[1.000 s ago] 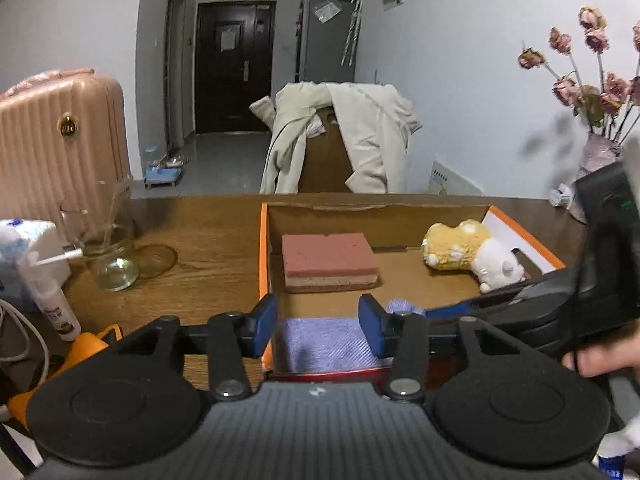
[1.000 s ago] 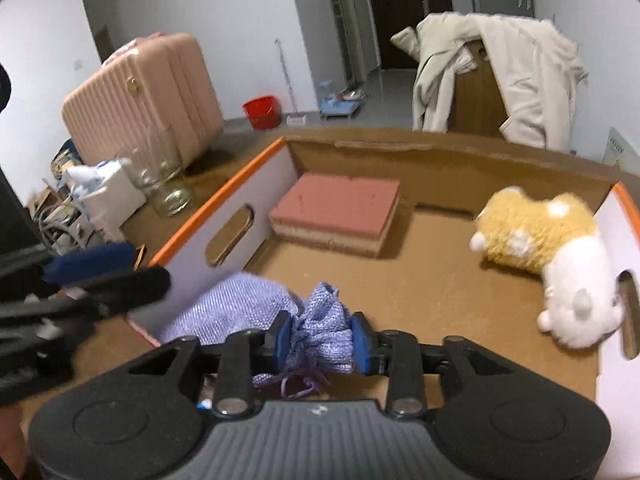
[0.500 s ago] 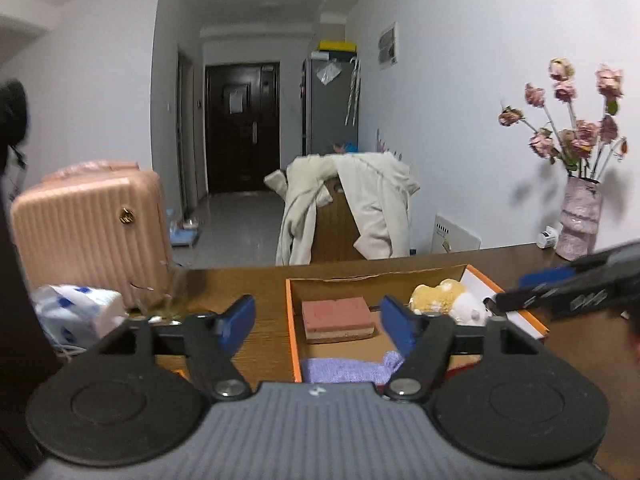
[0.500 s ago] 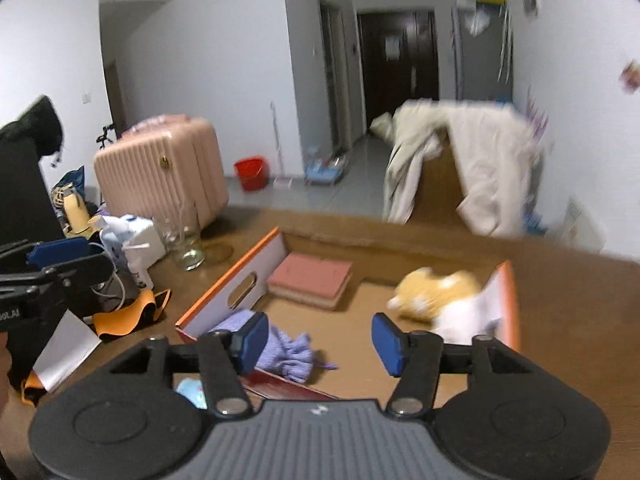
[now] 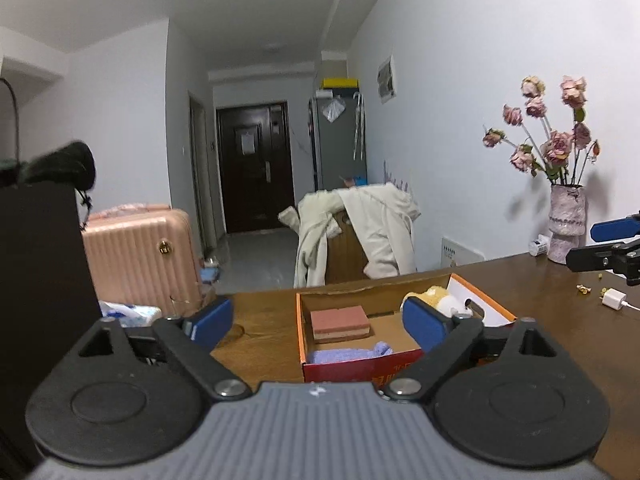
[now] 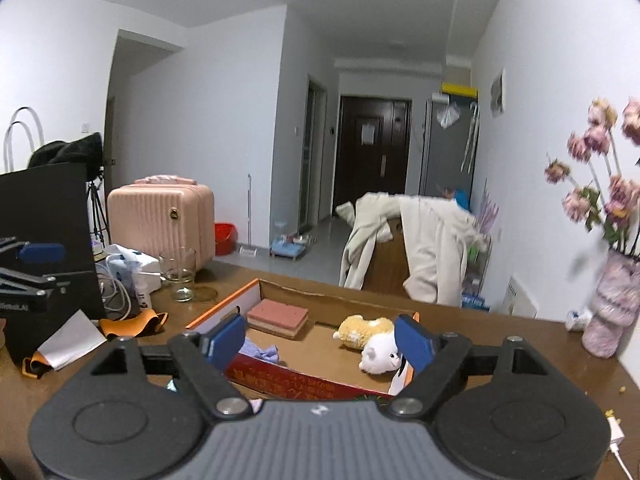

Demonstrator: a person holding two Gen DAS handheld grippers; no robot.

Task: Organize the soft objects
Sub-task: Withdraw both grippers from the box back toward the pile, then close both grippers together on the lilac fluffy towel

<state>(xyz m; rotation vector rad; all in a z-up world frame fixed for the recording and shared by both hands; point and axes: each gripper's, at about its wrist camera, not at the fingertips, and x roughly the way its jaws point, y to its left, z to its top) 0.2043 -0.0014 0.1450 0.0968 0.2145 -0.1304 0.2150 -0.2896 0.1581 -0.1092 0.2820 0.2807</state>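
Writing comes first: we can see printed characters along the red front wall of the cardboard box point(image 6: 304, 384), yet they are too small and blurred for us to read, and no brand shows anywhere else.

Going from the left in the right wrist view, we find a black panel point(image 6: 48, 216) at nine o'clock, a pink suitcase point(image 6: 160, 220) behind it, then a drinking glass point(image 6: 178, 274) at about ten o'clock of the box, standing well apart from it on the wooden table point(image 6: 500, 332).

Inside the box, the pink sponge point(image 6: 278, 316) sits in the far left corner at eleven o'clock. The purple cloth point(image 6: 260, 352) lies against the near left wall at seven o'clock. The yellow and white plush toy point(image 6: 372, 340) lies toward the right, at about three o'clock, close to the right wall. The box is open-topped, its orange-edged rim clear all round.

Our left gripper point(image 5: 318, 320) hangs short of the box, its jaws opening wide with nothing between them. Our right gripper point(image 6: 320, 340) likewise hangs before the near wall, jaws opening and empty.

To the right of the box, bare tabletop runs toward a vase of dried roses point(image 6: 612, 300) at three o'clock by the wall. A white charger plug point(image 5: 612, 300) lies near it, and a few crumbs are scattered at the table's right edge.
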